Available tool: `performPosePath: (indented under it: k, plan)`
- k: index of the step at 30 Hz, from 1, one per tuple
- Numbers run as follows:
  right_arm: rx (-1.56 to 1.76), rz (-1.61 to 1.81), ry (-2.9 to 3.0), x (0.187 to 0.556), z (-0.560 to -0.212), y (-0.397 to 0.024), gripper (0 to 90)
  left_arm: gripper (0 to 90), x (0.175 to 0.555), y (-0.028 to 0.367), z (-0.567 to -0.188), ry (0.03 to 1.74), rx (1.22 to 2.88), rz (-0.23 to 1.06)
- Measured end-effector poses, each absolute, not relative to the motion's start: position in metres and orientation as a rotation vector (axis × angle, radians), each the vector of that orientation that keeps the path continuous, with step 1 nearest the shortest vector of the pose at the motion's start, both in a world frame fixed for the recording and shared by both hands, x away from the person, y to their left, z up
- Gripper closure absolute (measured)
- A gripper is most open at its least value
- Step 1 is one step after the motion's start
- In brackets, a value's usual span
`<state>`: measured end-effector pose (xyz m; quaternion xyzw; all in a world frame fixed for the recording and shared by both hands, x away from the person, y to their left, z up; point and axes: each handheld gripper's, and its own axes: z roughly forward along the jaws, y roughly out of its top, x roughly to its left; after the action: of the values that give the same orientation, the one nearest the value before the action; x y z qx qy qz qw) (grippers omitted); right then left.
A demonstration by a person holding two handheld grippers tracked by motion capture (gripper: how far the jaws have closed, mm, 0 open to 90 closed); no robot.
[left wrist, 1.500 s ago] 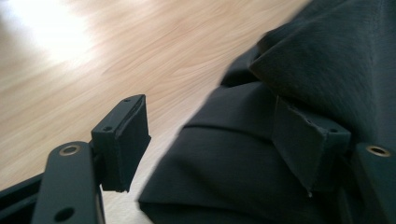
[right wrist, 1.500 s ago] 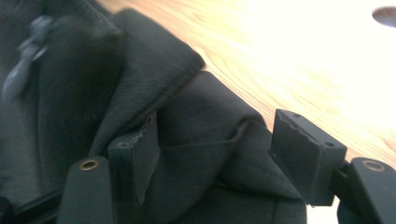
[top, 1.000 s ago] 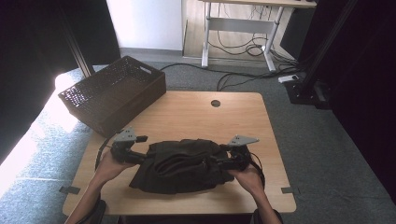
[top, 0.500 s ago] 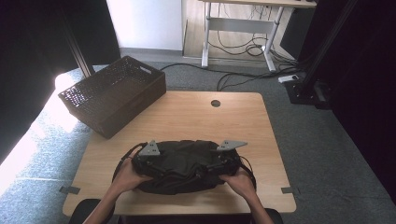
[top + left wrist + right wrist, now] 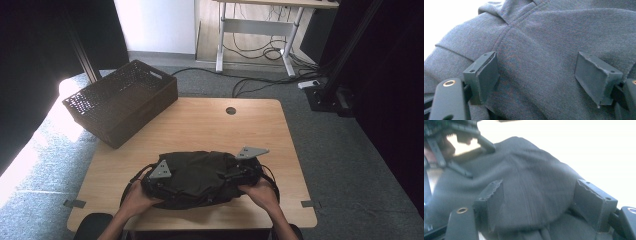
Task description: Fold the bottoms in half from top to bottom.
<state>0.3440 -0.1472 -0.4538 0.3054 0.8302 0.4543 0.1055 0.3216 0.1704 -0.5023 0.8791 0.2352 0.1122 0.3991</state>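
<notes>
High view: one wicker basket [image 5: 120, 107] sits on the bench [image 5: 210, 125] at far left, and one dark garment [image 5: 197, 175] lies bunched at the near edge, judged half-folded and not yet stowed. Left gripper [image 5: 536, 75] and right gripper [image 5: 536, 202], two in all, are spread against the cloth, not pinching.

Both forearms reach in from the near edge; the left gripper [image 5: 162, 181] and right gripper [image 5: 235, 175] point inward, fingers [image 5: 484, 75] spread apart.
</notes>
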Motion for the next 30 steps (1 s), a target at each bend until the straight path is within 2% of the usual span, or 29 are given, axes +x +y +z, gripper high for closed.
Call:
performPosePath:
  k: [3,6,10,17,23,30]
  plan:
    - [0.911,1.331,2.474,0.347,-0.461,-0.133,19.6,18.6,0.32,0.17,-0.503,0.602,2.215,0.289]
    - [0.907,1.279,2.538,0.342,-0.482,-0.116,12.8,18.6,0.316,0.174,-0.502,0.618,2.207,0.288]
    - [0.977,1.216,2.508,0.329,-0.504,-0.118,12.3,17.9,0.307,0.182,-0.504,0.641,2.207,0.287]
    - [0.998,1.123,2.458,0.311,-0.521,-0.131,9.4,17.2,0.295,0.189,-0.518,0.699,2.251,0.306]
    - [0.989,1.054,2.445,0.313,-0.537,-0.128,8.1,18.4,0.299,0.182,-0.527,0.7,2.313,0.361]
    - [1.013,1.082,2.426,0.318,-0.534,-0.131,10.0,19.4,0.309,0.181,-0.53,0.741,2.299,0.364]
